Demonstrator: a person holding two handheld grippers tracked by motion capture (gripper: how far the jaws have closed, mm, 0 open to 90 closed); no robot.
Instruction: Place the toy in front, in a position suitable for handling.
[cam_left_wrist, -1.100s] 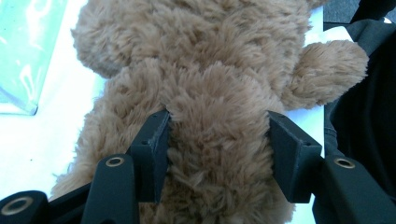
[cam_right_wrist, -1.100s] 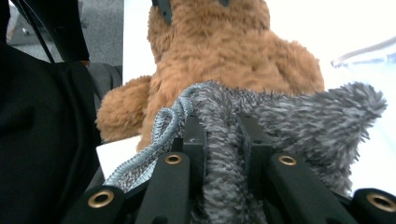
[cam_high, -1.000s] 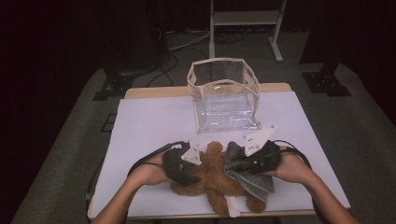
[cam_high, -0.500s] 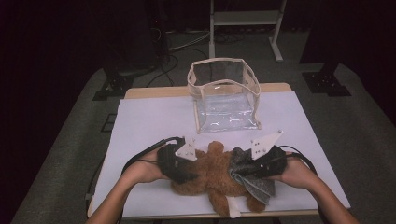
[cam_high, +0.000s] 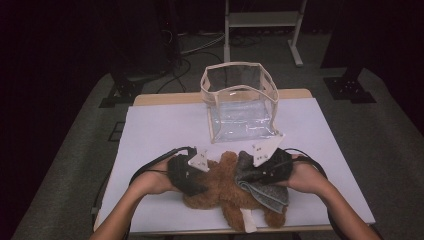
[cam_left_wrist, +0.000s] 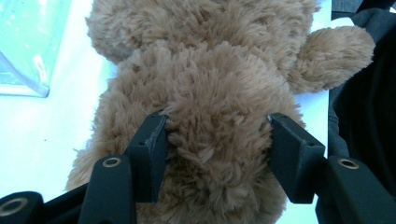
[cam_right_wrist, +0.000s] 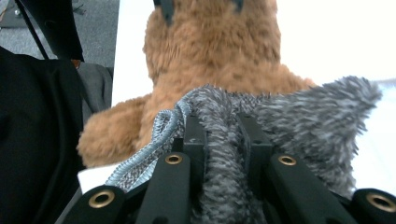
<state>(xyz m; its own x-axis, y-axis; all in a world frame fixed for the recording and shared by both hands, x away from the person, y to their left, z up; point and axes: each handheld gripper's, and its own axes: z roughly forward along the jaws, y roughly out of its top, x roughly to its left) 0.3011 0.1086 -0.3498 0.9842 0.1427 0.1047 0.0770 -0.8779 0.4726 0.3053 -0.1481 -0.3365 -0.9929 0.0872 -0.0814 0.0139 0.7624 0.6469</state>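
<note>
A white table (cam_high: 165, 130) is seen from the high view, with a clear plastic bag with beige trim (cam_high: 240, 102) standing upright and open-topped toward its far side; nothing can be made out inside it. Near the front edge a brown teddy bear (cam_high: 220, 182) lies flat, well short of the bag, with a grey knitted garment (cam_high: 262, 187) draped over its right side. The step in hand is judged to be dressing or undressing the bear. The bear's body is straddled by the left gripper (cam_left_wrist: 217, 140), whose jaws have just been closing a little and are pressed into the fur on both sides. A fold of the garment is pinched between the nearly closed jaws of the right gripper (cam_right_wrist: 222, 126). Next, a steady hold on the bear is called for while the fabric is drawn along it.
</note>
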